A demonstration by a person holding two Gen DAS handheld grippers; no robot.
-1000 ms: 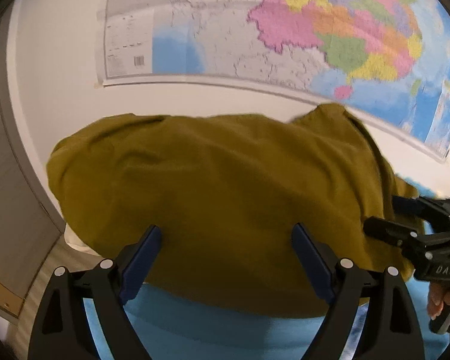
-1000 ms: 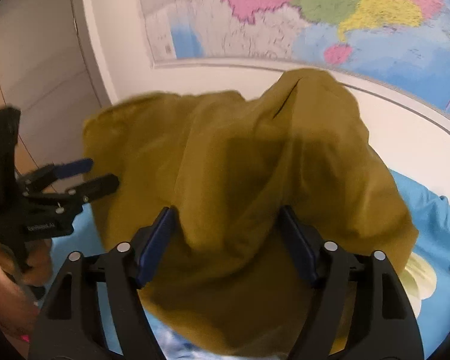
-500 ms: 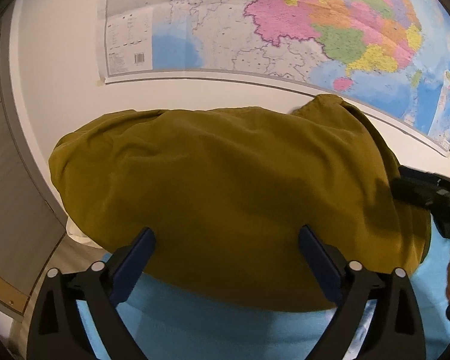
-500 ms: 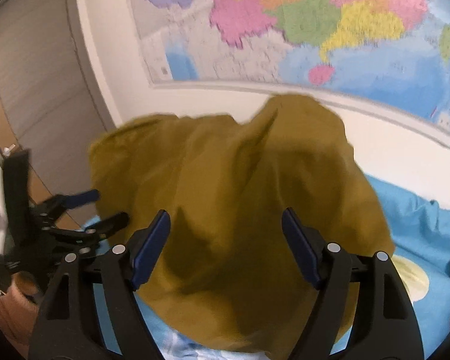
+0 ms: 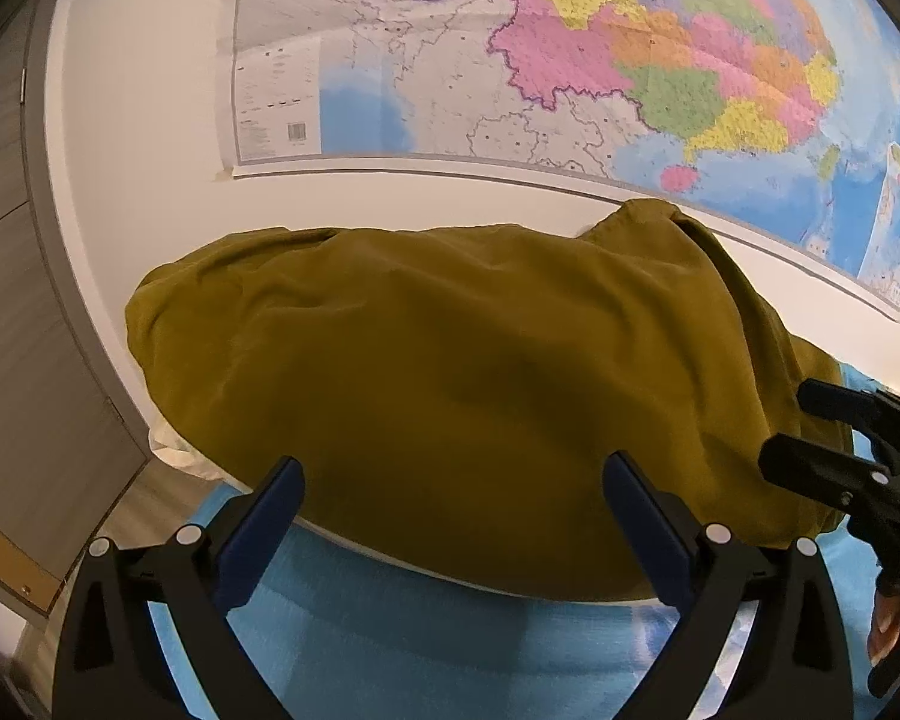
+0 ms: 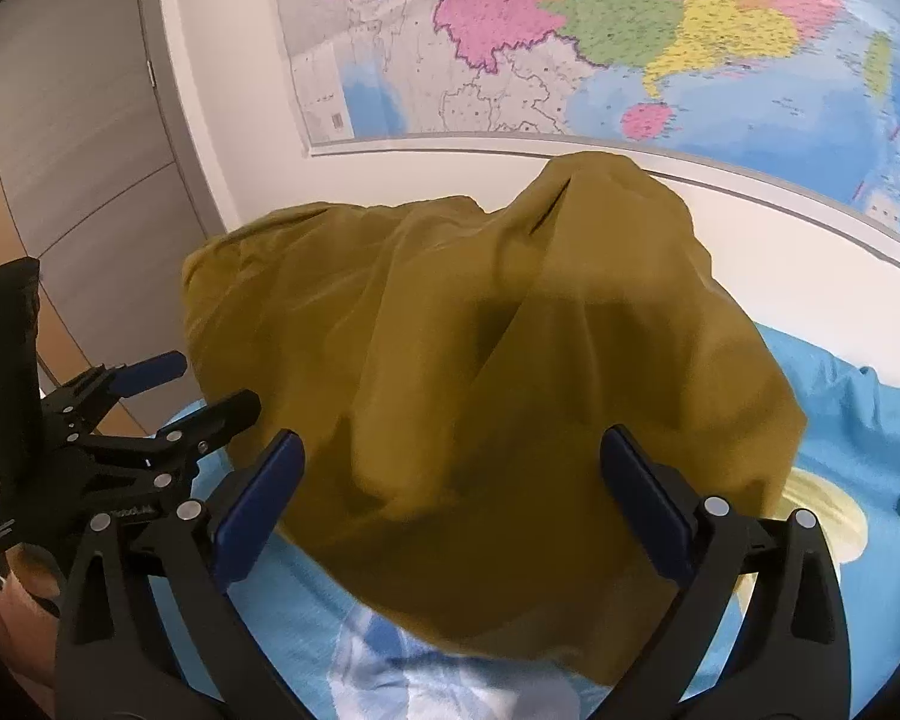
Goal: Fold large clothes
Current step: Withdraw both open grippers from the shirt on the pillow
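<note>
A mustard-yellow garment (image 5: 480, 372) lies bunched on a bed's blue sheet (image 5: 438, 630), up against the white wall. My left gripper (image 5: 450, 468) stands open at the garment's near edge, its pads clear of the cloth. The right gripper (image 6: 450, 441) has its jaws opening. The garment (image 6: 480, 360) lies loose between its fingers, and the pads do not press on it. Each gripper shows in the other's view: the right gripper (image 5: 810, 429) at the garment's right end, the left gripper (image 6: 201, 387) at its left end. The garment's far side is hidden.
A large coloured map (image 5: 570, 60) hangs on the white wall behind the bed. Grey wall panels (image 6: 78, 150) stand at the left. Something white (image 5: 171, 450) shows under the garment's left end, and a pale yellow patch (image 6: 828, 516) lies on the blue sheet (image 6: 840, 408) at the right.
The right jaws have spread wide, and the fold of cloth bulging between them has sunk flatter. The left jaws have widened a little and drawn back slightly from the garment.
</note>
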